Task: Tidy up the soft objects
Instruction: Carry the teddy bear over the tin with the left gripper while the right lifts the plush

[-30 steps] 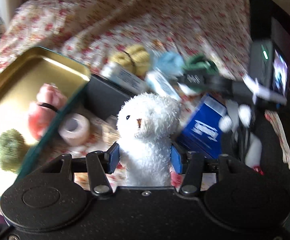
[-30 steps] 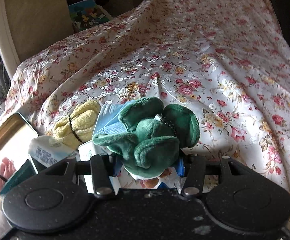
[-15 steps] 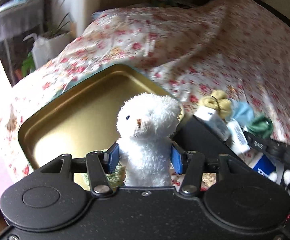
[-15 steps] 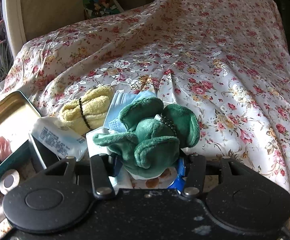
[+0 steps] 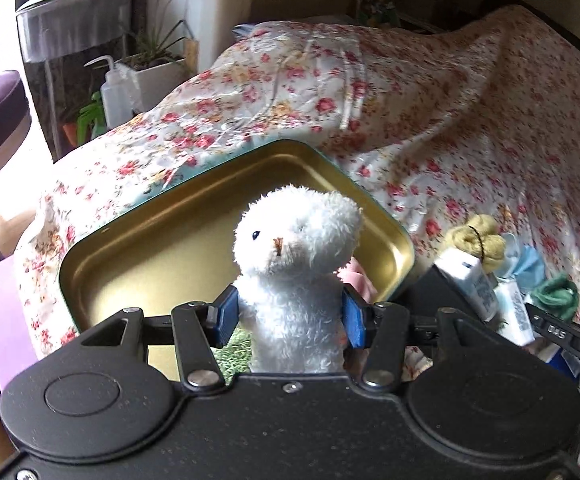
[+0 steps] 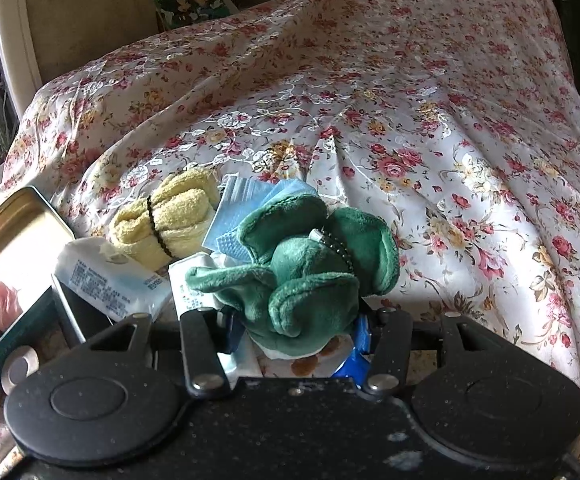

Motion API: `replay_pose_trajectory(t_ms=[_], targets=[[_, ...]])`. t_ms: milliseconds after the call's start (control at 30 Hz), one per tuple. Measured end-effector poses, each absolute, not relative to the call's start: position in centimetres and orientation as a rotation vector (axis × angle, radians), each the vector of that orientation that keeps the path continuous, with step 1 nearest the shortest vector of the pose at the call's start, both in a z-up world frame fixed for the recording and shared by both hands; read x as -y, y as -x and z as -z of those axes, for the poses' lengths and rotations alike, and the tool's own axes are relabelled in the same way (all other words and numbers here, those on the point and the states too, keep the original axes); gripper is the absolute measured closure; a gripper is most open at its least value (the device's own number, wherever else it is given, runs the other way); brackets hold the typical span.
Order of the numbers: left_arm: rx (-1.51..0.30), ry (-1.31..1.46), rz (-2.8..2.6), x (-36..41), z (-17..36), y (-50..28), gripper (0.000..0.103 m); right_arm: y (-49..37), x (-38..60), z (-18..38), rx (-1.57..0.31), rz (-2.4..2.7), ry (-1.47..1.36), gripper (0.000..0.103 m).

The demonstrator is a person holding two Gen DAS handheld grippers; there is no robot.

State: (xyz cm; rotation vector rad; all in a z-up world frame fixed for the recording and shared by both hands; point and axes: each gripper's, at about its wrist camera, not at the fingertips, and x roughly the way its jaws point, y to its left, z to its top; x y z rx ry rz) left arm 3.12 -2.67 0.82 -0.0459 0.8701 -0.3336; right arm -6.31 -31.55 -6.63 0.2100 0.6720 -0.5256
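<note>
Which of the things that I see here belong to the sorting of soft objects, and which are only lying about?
Belong to the job:
- white plush bear, held in the left gripper
- green plush toy, held in the right gripper
- gold tin tray
- rolled yellow towel

Only lying about:
- tissue pack
- tape roll
- squeeze bottle
- potted plant

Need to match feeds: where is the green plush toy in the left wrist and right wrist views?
Left wrist: green plush toy far right, mid-height, small, beside the white packets.
Right wrist: green plush toy centre, between the right gripper pads.
Shared landmark: yellow rolled towel, just beyond it in both.
</note>
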Motion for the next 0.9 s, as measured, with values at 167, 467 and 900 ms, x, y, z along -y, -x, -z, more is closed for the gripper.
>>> replay_pose_trajectory(t_ms=[167,467,900], targets=[[-0.855,0.038,0.291,2.6,-0.8,-3.2,0.052,6.1,31.5,6.0,-0.672,0.536,-0.199,0.053],[-0.886,0.139,0.227,0.8,-0.6,-4.4,0.052,5.4,30.5,2.7,-0.673,0.501,-0.245,0.052],[-0.868,0.095,-0.002,-0.4,-0.6,-6.6,0.051,-0.4,21.5,-4.3,-0.765,0.177,-0.202,0.052]])
